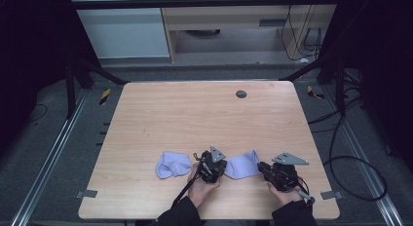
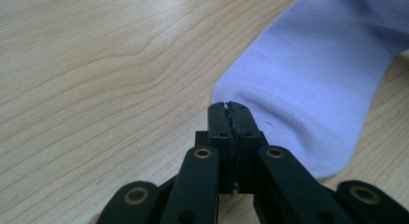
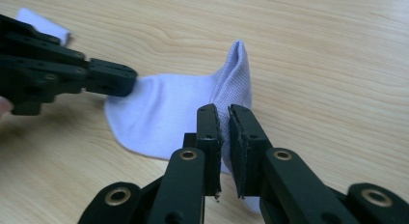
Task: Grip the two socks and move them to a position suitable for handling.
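Note:
A pale lilac sock [image 1: 242,165] lies near the wooden table's [image 1: 195,114] front edge, between my two grippers. My left gripper [image 2: 229,105] is shut on the sock's [image 2: 308,79] near edge, its jaws pressed together over the fabric. In the right gripper view it [image 3: 126,82] comes in from the left and meets the sock [image 3: 159,113] at its left edge. My right gripper [image 3: 224,115] is shut on the ribbed cuff, which stands up in a ridge between the narrow jaws. In the high view the left gripper [image 1: 224,168] is at the sock's left end and the right gripper [image 1: 260,166] at its right end.
A second lilac sock [image 1: 173,164], folded over, lies to the left of my left hand, and its white end [image 3: 43,22] appears in the right gripper view. A small grey disc [image 1: 241,94] sits at the table's far side. Cables [image 1: 350,158] run over the floor at the right.

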Available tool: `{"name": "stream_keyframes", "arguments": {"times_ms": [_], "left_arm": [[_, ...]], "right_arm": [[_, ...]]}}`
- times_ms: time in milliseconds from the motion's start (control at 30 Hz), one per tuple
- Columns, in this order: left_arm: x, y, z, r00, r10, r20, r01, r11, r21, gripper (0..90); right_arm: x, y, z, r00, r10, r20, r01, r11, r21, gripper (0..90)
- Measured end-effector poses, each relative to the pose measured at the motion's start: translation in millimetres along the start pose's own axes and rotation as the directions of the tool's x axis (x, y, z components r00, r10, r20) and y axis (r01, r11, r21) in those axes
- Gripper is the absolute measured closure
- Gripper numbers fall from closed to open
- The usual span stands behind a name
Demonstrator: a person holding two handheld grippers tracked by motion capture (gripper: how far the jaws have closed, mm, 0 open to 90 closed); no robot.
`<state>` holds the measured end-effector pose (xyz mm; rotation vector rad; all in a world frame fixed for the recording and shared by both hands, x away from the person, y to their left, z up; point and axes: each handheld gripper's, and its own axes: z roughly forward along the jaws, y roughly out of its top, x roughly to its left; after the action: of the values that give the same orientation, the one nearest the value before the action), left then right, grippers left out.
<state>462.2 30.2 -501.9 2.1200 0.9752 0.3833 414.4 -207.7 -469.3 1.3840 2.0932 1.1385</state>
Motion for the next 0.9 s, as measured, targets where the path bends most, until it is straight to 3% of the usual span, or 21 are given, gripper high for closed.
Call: {"name": "stream_keyframes", "arguments": {"times_ms": [100, 167, 400, 633, 800, 900], "left_arm": [[-0.1, 0.4, 0.3, 1.0, 0.0, 0.001, 0.0, 1.0, -0.002, 88.9], [-0.3, 1.1, 0.9, 1.0, -0.002, 0.002, 0.002, 1.0, -0.003, 88.8], [0.7, 1.6, 0.3, 0.9999, -0.01, 0.005, 0.01, 0.9997, -0.022, 83.4], [11.1, 6.2, -16.4, 0.9991, -0.038, 0.019, 0.039, 0.9977, -0.056, 68.9], [20.0, 8.0, -30.4, 0.9992, -0.036, 0.018, 0.037, 0.997, -0.067, 60.3], [28.5, 8.9, -42.2, 0.9981, -0.059, 0.019, 0.061, 0.9947, -0.083, 57.8]], "right_arm": [[-2.5, -0.6, 0.0, 0.9995, 0.012, 0.03, -0.013, 1.0, 0.014, 82.8], [-6.2, -1.6, 0.3, 0.9968, 0.031, 0.073, -0.034, 0.999, 0.04, 81.9], [-13.6, -5.7, 3.3, 0.9879, 0.03, 0.152, -0.042, 0.996, 0.079, 74.4], [-20.9, -5.9, -0.8, 0.9808, 0.012, 0.195, -0.015, 1.0, 0.013, 62.0], [-26.3, -3.1, -2.0, 0.9838, 0.004, 0.179, 0.002, 0.999, -0.033, 56.7], [-28.9, 0.8, -3.5, 0.9845, 0.013, 0.175, -0.002, 0.998, -0.063, 53.5]]}}
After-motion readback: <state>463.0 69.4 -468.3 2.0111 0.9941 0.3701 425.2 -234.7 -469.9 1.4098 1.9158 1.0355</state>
